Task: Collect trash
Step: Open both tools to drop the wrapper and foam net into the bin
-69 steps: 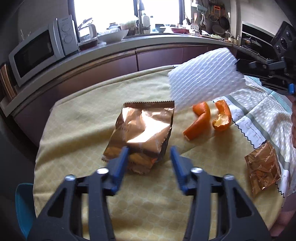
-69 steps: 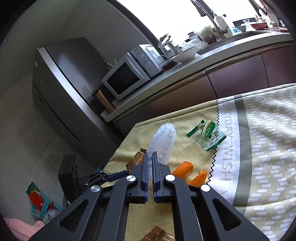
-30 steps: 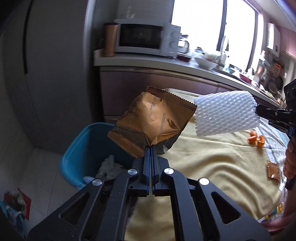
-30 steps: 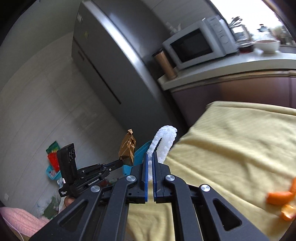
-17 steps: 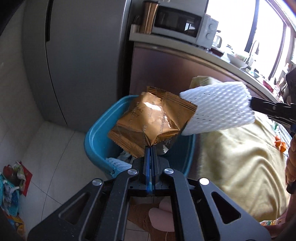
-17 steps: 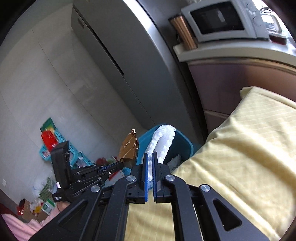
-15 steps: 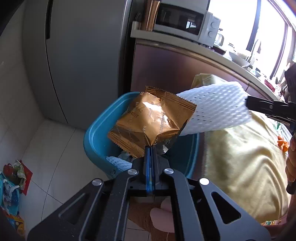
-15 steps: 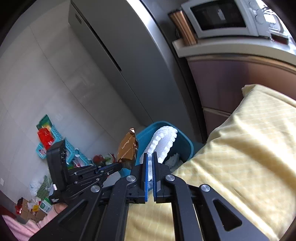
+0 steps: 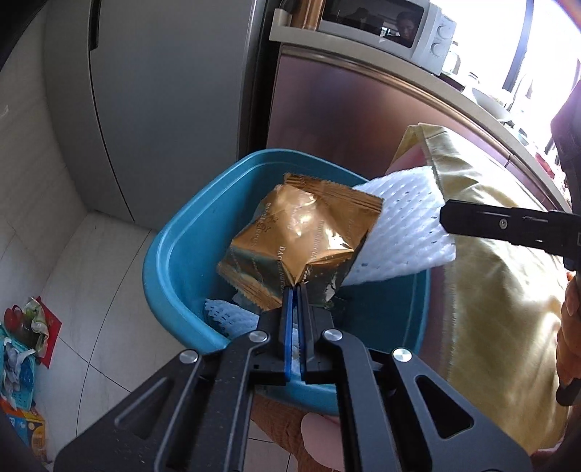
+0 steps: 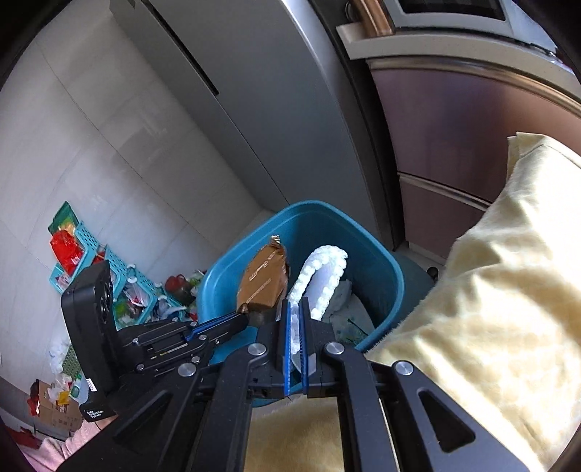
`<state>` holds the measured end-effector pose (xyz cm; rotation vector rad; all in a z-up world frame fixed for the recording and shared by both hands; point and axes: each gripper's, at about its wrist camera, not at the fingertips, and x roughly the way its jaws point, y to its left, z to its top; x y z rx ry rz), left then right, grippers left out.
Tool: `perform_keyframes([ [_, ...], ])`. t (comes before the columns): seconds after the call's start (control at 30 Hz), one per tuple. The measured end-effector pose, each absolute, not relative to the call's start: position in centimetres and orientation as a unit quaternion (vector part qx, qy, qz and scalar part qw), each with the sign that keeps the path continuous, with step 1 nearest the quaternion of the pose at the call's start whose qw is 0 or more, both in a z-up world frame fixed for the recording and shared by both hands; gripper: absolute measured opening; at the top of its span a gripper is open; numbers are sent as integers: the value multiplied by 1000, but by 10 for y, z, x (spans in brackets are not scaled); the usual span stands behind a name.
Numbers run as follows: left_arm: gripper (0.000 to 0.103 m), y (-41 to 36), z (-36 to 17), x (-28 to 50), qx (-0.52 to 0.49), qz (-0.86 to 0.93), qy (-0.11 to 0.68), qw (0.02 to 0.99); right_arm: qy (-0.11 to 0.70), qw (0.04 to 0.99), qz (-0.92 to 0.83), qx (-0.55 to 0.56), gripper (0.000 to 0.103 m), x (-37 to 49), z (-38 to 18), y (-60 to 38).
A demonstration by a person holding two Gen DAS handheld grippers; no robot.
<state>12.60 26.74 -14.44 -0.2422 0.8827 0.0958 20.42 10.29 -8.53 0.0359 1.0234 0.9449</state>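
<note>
The left gripper (image 9: 296,290) holds a crinkled golden-brown foil snack wrapper (image 9: 301,239) by its lower corner. Its blue-lined fingers (image 9: 287,319) are almost pressed together, with only the thin foil between them. The wrapper stands up just beyond the fingertips, over the mouth of a blue plastic trash bin (image 9: 170,254). Below the wrapper, inside the bin, lie some white foam and crumpled paper.

The right gripper (image 10: 296,308) pinches a white foam fruit net (image 10: 319,276) at its near end. Its fingers (image 10: 287,337) are also nearly closed on the net. The net curves up and forward from the fingertips and hangs over the inside of the same bin (image 10: 385,268). In the left wrist view the net (image 9: 403,236) is just right of the wrapper and partly behind it, and the right gripper's black fingers (image 9: 504,227) come in from the right side.

In the right wrist view the wrapper (image 10: 263,283) is just left of the net, close to it, and the left gripper (image 10: 243,319) reaches to it from the lower left.

To the right of both fingers, the worktop is covered by a yellow checked cloth (image 10: 490,290), whose edge hangs down beside the bin. Beyond the bin stands a grey refrigerator (image 9: 163,90). A microwave oven (image 9: 385,27) sits on the counter far above.
</note>
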Motion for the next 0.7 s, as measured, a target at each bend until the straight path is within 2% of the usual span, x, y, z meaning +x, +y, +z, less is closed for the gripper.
perform_keyframes([
  [0.17, 7, 267, -156, 140, -120, 45, 438, 890, 489, 759, 429, 7, 9, 210, -94, 113],
  [0.37, 20, 266, -157, 140, -128, 45, 434, 891, 485, 761, 430, 22, 13, 203, -88, 98],
  [0.53, 30, 257, -138, 125, -128, 37, 400, 907, 467, 768, 436, 40, 17, 194, -72, 67],
  [0.7, 40, 232, -109, 101, -115, -9, 361, 925, 432, 787, 438, 50, 27, 173, -48, 23],
])
